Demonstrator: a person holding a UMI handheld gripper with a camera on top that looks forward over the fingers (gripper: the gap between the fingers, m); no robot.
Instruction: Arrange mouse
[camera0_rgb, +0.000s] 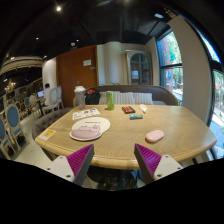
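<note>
My tongs (113, 163) hang wide apart with nothing between them, the magenta pads (80, 160) poised at the near edge of the round wooden tabletop (120, 140). I see the pale pink mouse (154, 136) resting on the tabletop beyond the right finger, well apart from it. Off to the left lies a pink mat (86, 130), with a green bottle (110, 101) standing at the far side.
</note>
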